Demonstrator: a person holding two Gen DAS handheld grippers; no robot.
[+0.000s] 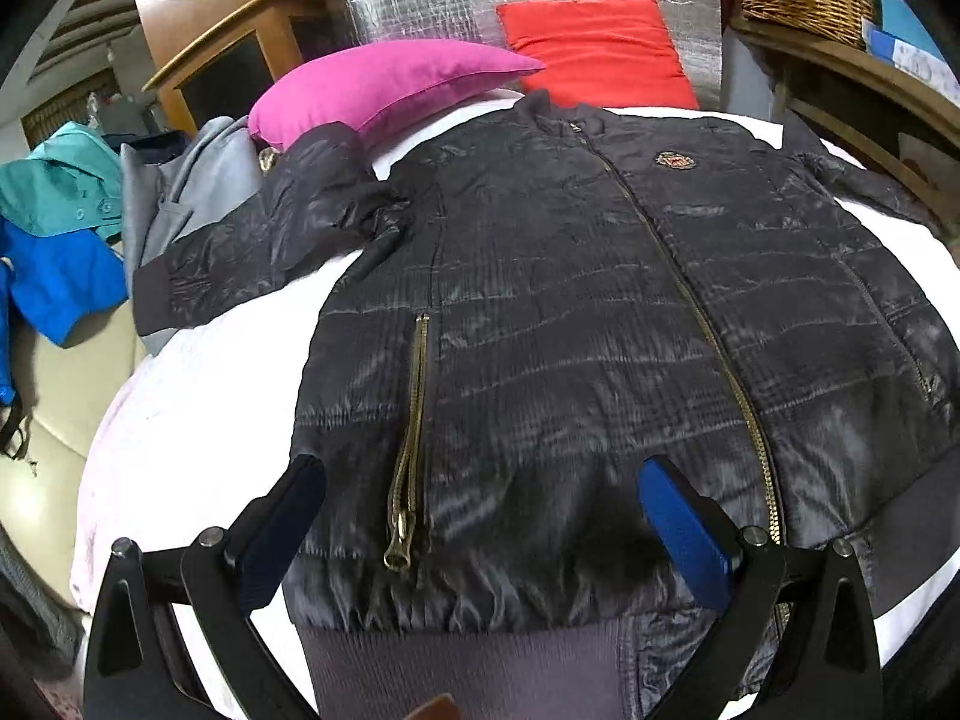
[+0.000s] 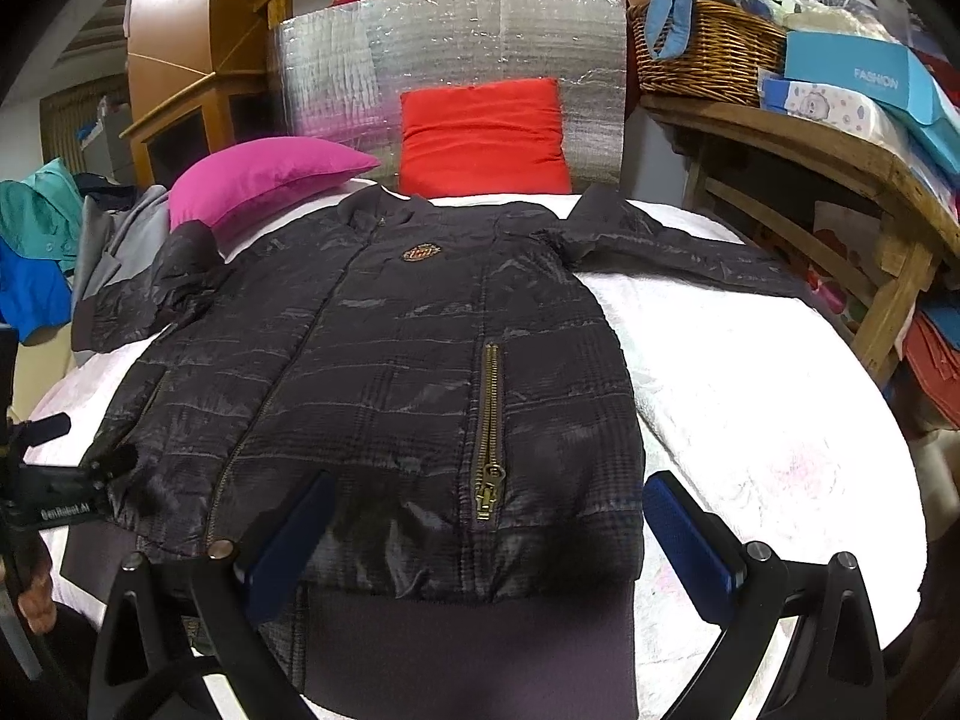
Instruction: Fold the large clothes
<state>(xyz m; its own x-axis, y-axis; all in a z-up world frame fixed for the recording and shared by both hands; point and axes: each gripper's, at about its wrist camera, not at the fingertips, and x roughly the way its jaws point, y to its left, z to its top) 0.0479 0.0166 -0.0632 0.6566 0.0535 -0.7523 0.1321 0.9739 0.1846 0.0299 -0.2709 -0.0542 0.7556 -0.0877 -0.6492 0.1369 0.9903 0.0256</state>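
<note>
Left wrist view first: the left gripper (image 1: 480,480) hangs with its fingers spread wide apart over the hem of the dark quilted jacket (image 1: 600,300), holding nothing. From the right wrist camera the right gripper (image 2: 486,498) is likewise splayed open above the hem, its blue pads (image 2: 690,534) straddling the jacket's outer edge; the left gripper (image 2: 54,480) shows at the far left of that view.

One jacket lies front-up and zipped on the white bedspread (image 2: 750,420), collar away from the grippers, both sleeves stretched out to the sides. I count three brass zips: the centre zip (image 1: 708,324) and two pocket zips (image 1: 414,444), one on each side. One badge (image 2: 423,253) sits on the chest.

Beyond the collar are two cushions, a pink cushion (image 1: 384,84) touching one sleeve and a red cushion (image 2: 486,138) propped against the silver foil panel (image 2: 450,42). A heap of other clothes (image 1: 66,228) in teal, blue and grey sits beside the bed near that same sleeve. On the opposite side a wooden shelf (image 2: 810,150) crowds the bed, carrying one wicker basket (image 2: 702,54) and stacked boxes (image 2: 864,84).
</note>
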